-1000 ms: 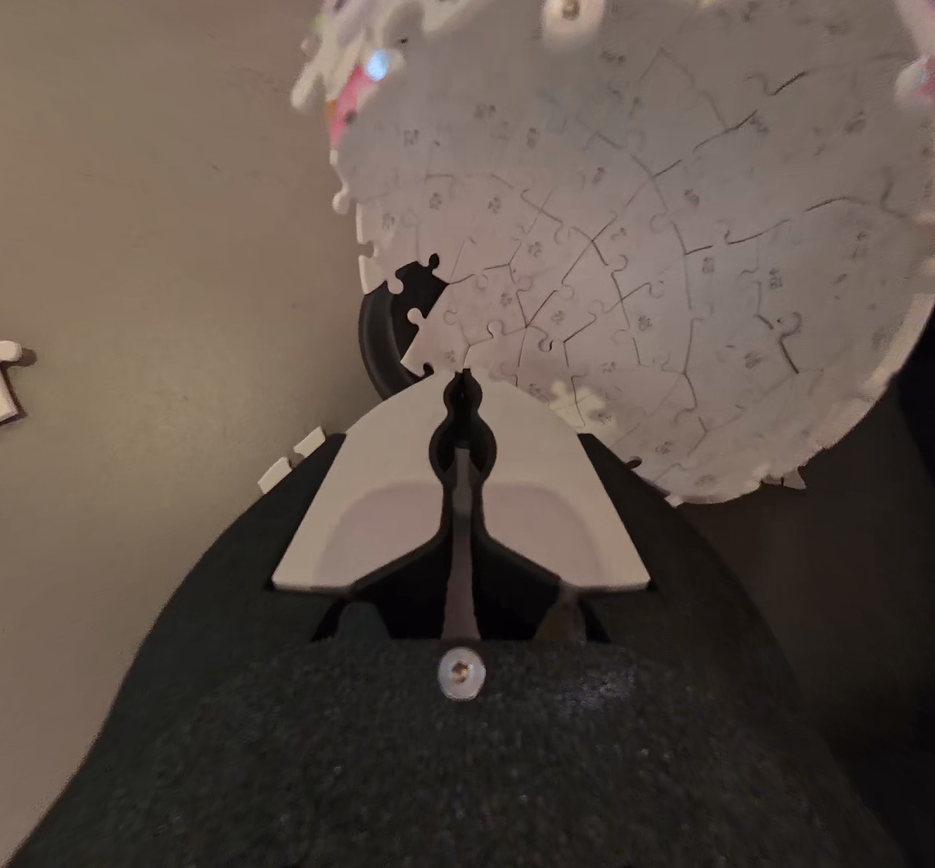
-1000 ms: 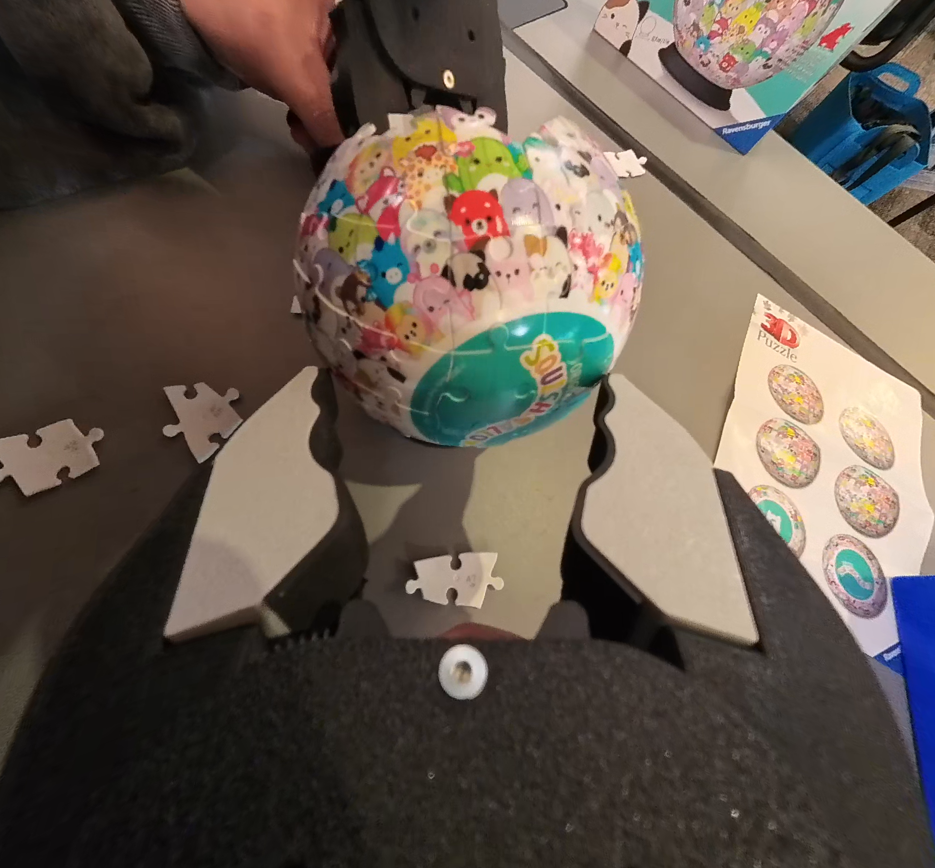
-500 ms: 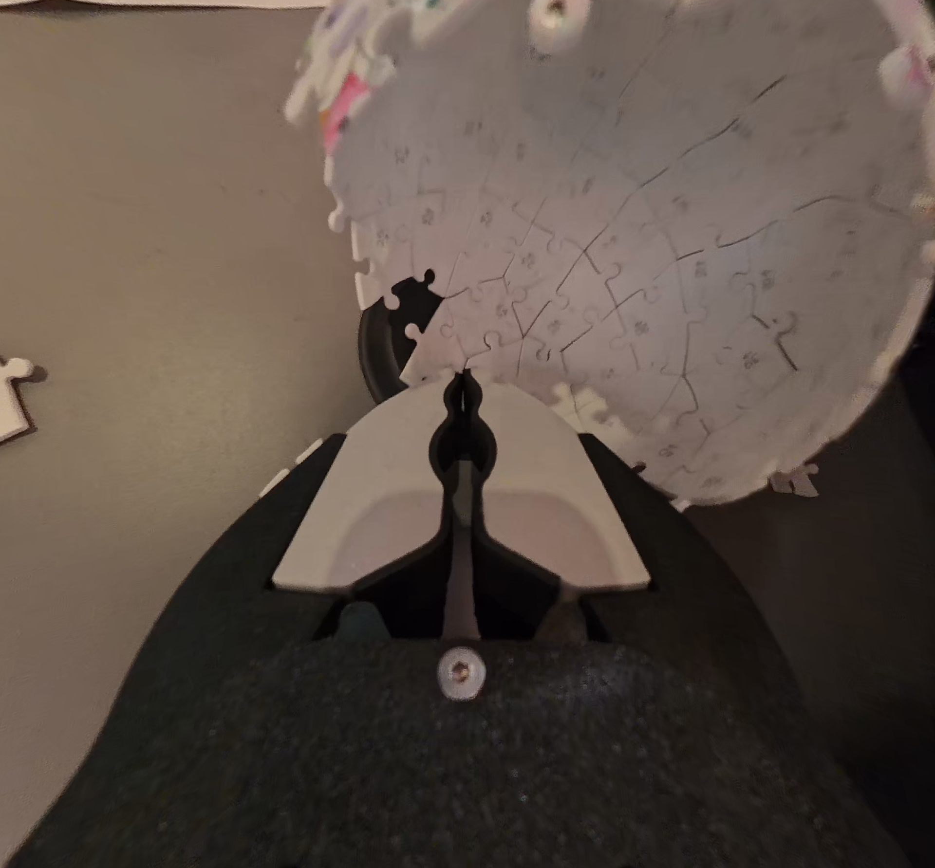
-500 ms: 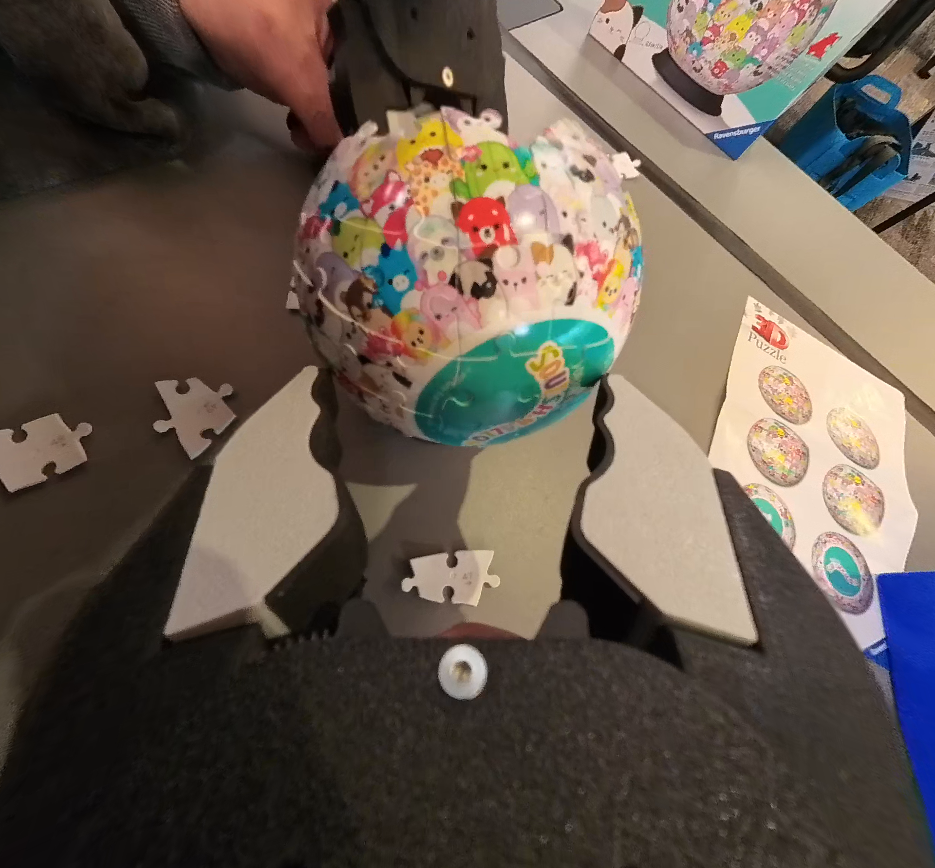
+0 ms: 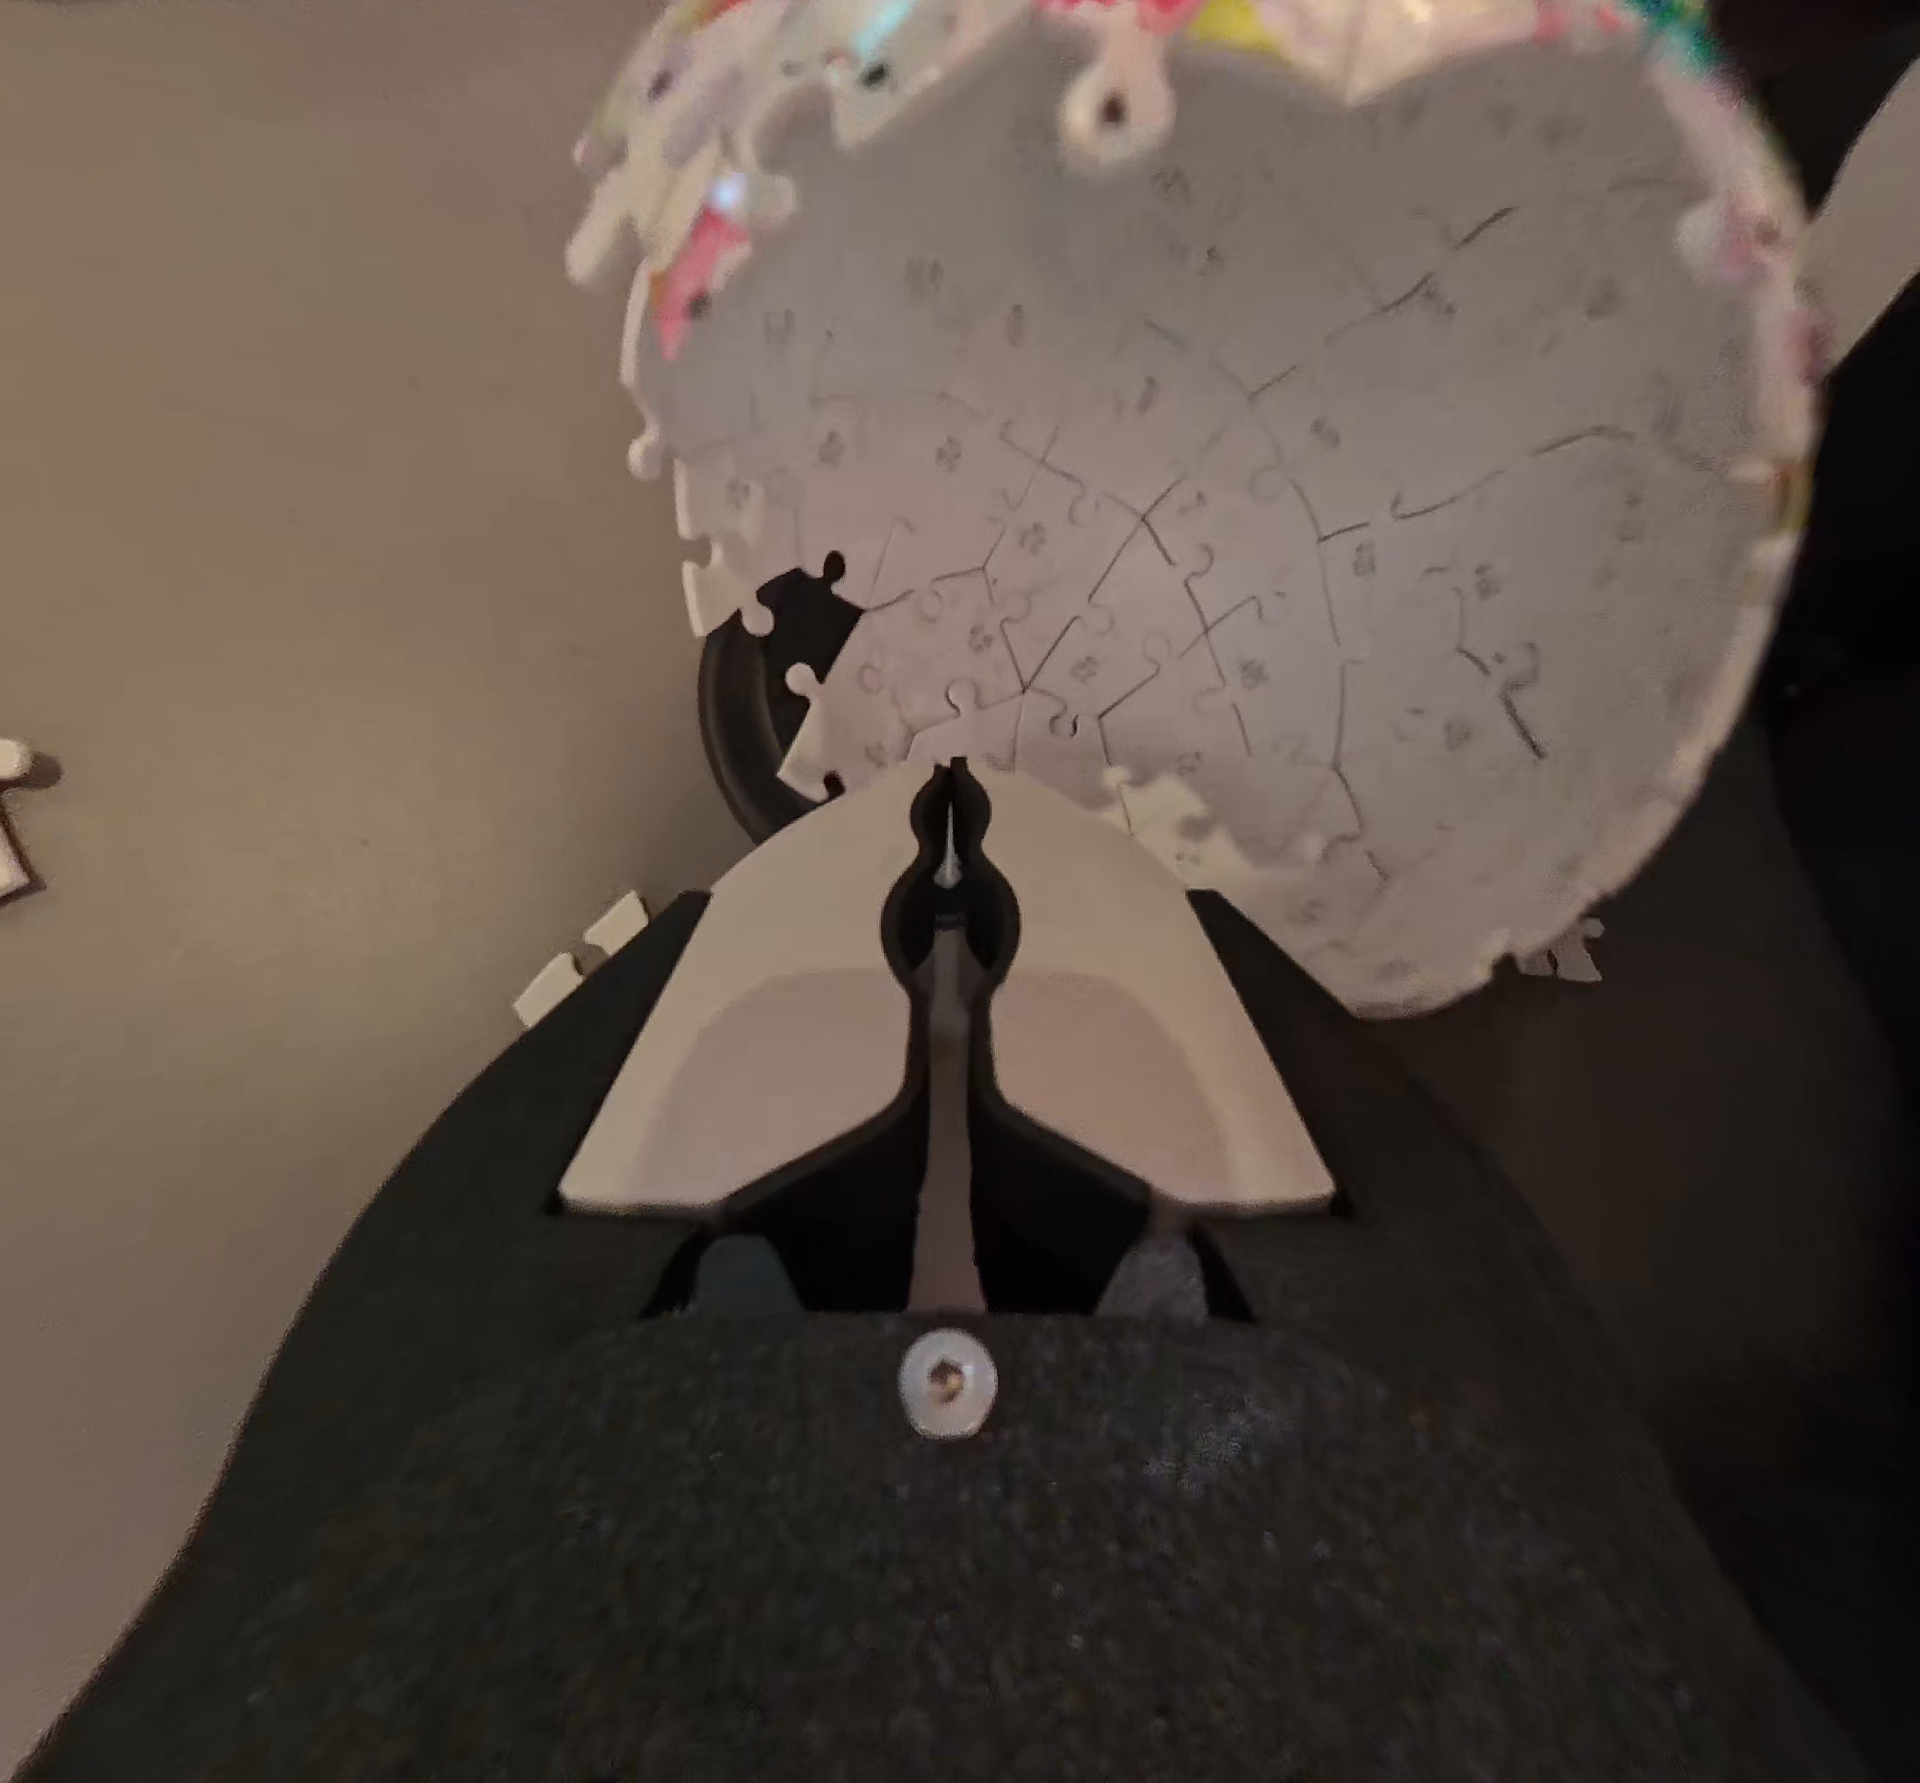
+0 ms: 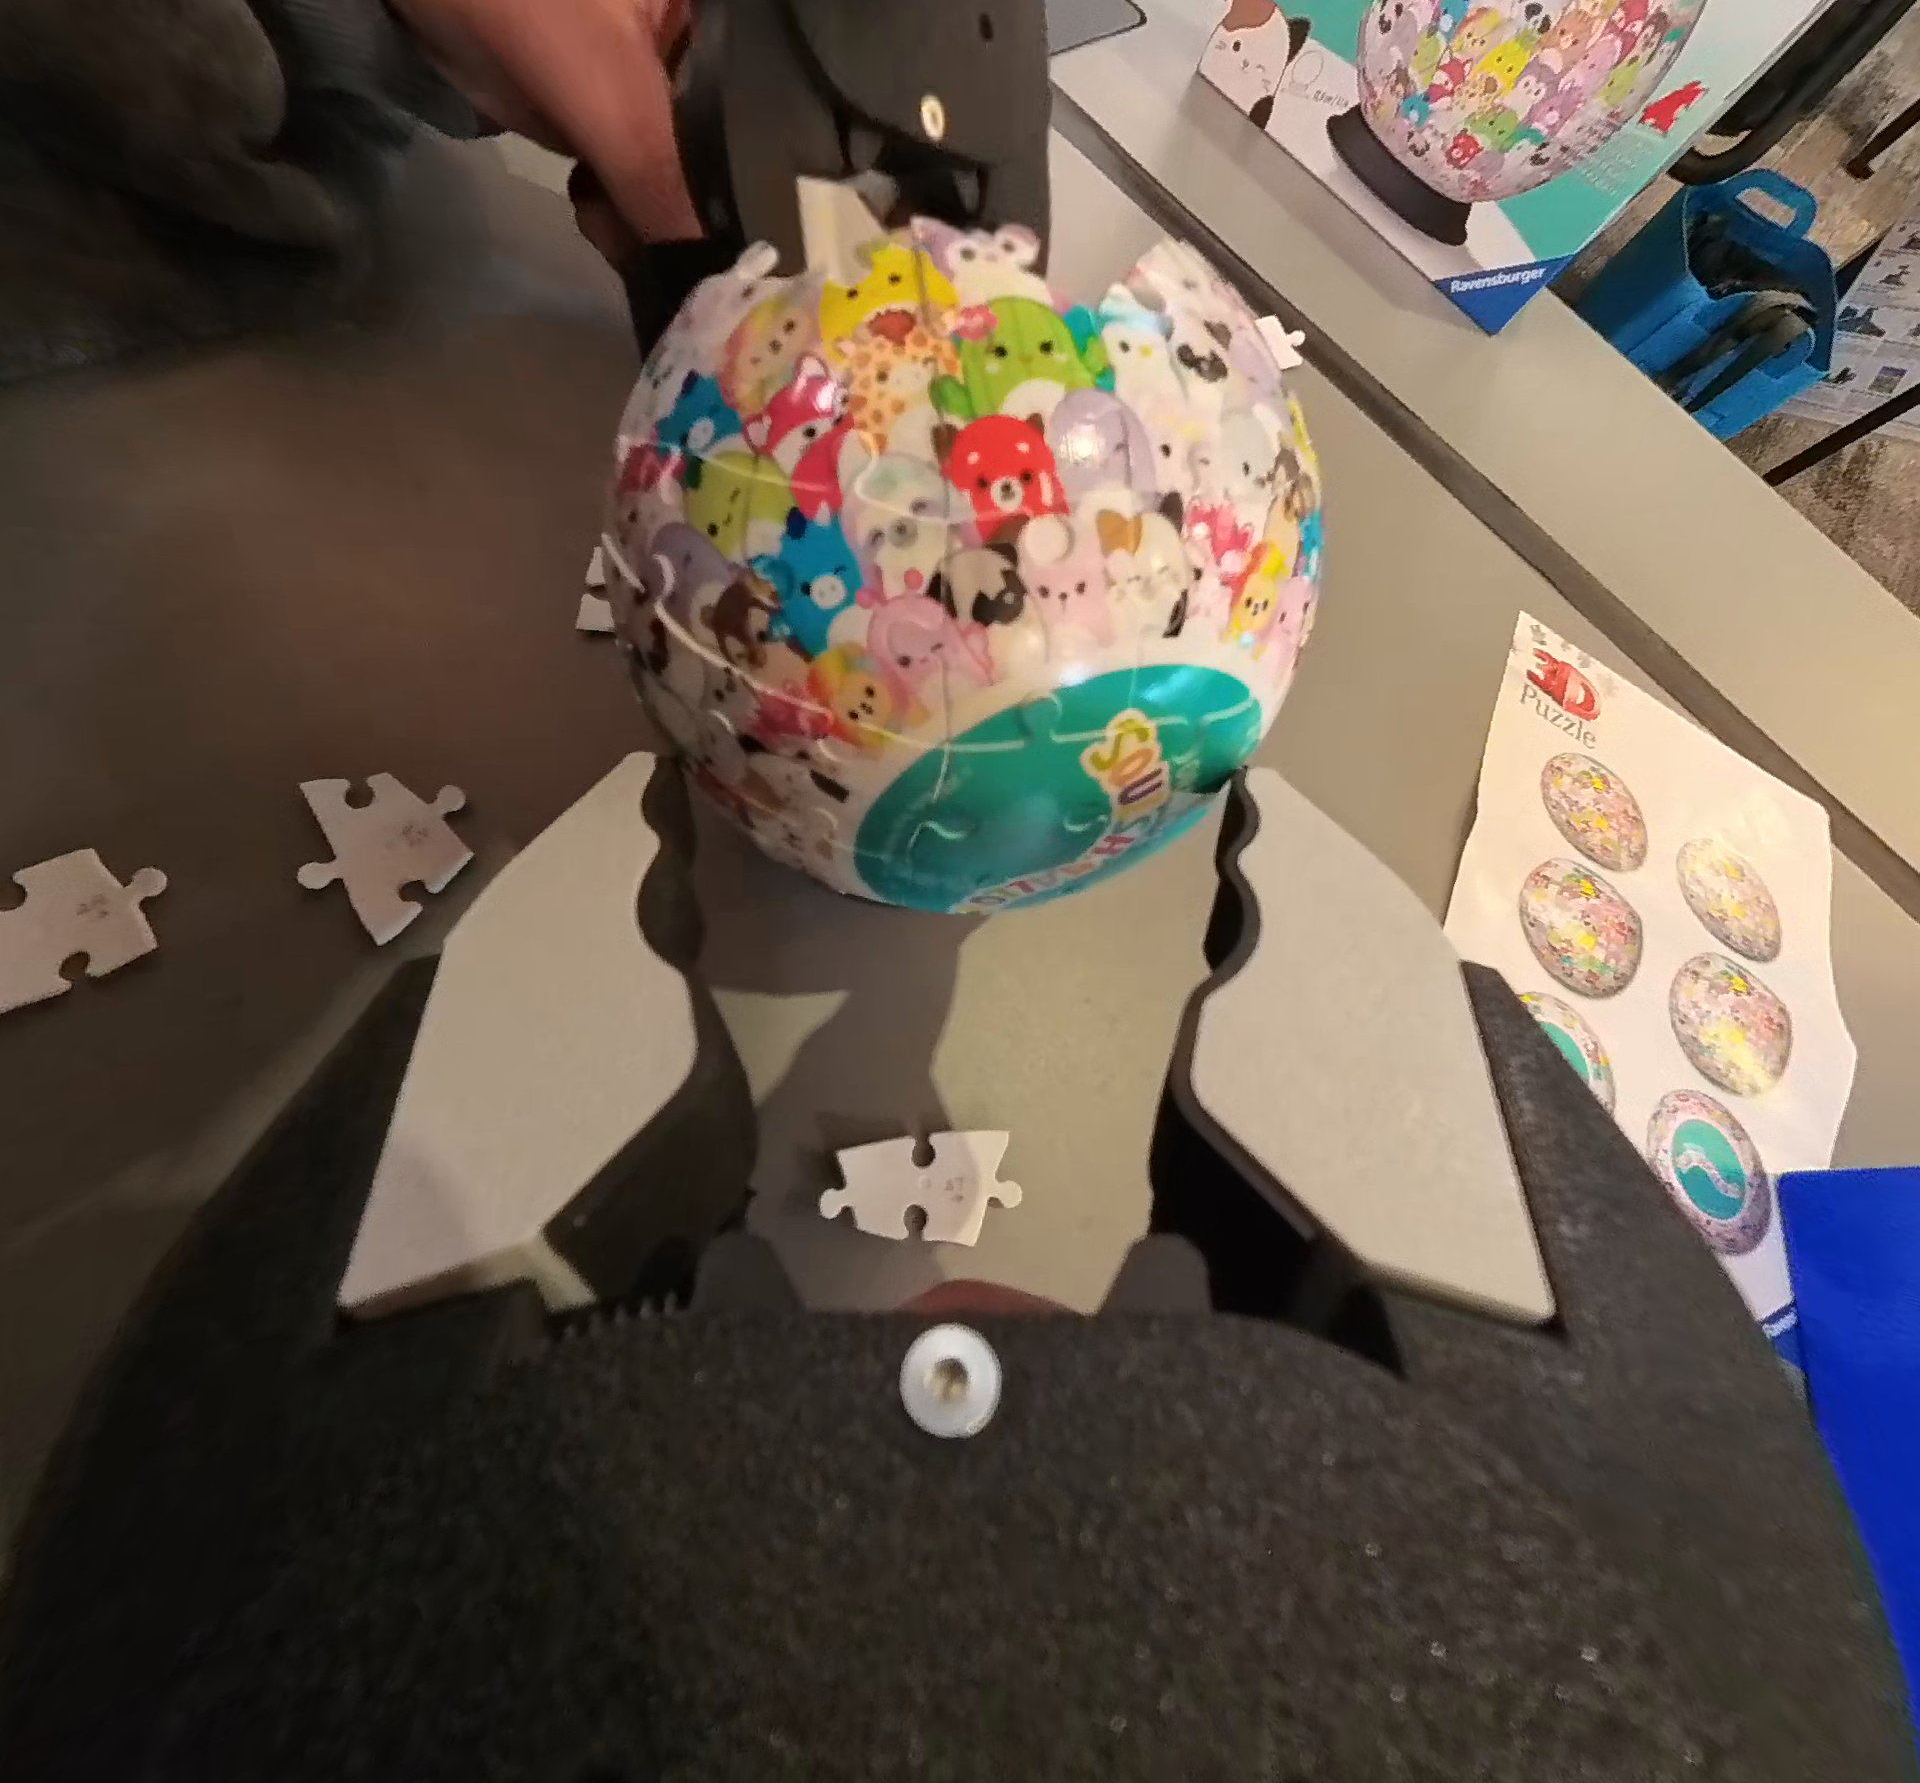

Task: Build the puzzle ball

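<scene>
Grey surface (image 6: 260,590), loose pieces (image 6: 920,1185) scattered near. Left tool (image 5: 951,777) clenched on rim of half-built puzzle ball (image 6: 966,570), centre. Right tool (image 6: 951,860) released, straddling ball's near side. Best: steady ball, seat tabs gently, avoid crushing shell.

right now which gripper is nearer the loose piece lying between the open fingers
Right. The right gripper straddles the loose piece; the left gripper is beyond the puzzle ball.

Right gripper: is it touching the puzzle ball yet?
Cannot tell. In the right wrist view the open right gripper flanks the puzzle ball; its fingertips overlap the ball's outline, showing neither contact nor gap plainly.
</scene>
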Tool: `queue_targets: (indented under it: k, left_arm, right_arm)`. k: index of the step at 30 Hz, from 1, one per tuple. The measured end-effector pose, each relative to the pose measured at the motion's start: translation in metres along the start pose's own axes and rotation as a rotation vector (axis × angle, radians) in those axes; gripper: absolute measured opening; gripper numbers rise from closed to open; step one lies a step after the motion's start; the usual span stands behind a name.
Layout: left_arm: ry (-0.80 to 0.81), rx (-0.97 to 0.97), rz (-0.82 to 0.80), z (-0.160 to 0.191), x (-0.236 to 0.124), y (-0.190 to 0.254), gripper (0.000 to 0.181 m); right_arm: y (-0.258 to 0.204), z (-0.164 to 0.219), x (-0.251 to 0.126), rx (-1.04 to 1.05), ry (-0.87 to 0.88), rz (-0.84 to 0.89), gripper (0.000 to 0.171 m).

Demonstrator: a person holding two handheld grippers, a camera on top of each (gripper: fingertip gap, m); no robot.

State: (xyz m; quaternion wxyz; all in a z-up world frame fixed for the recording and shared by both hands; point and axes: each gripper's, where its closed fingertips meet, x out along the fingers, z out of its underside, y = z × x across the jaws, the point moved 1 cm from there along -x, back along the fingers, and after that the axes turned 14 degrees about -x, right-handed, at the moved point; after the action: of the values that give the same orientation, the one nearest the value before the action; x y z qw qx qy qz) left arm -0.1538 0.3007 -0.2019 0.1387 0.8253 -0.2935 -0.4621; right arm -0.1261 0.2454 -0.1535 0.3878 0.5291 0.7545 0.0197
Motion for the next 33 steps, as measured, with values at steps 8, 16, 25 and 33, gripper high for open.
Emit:
queue_targets:
  k: [8, 16, 25, 33]
  left_arm:
    - [-0.064, -0.045, 0.002, 0.000, 0.011, -0.002, 0.000]
    - [-0.080, -0.053, -0.024, 0.000, 0.014, -0.001, 0.000]
    - [-0.050, -0.061, -0.052, -0.003, 0.016, -0.001, 0.000]
    - [0.033, -0.053, -0.042, -0.012, 0.009, 0.002, 0.000]
  right_arm:
    - [0.001, 0.000, -0.001, -0.022, 0.004, 0.022, 0.095]
    - [0.000, 0.000, -0.004, -0.017, 0.012, 0.015, 0.095]
    - [-0.001, 0.012, 0.005, 0.121, 0.040, -0.046, 0.103]
    - [-0.004, 0.009, 0.011, 0.114, 0.023, -0.040, 0.103]
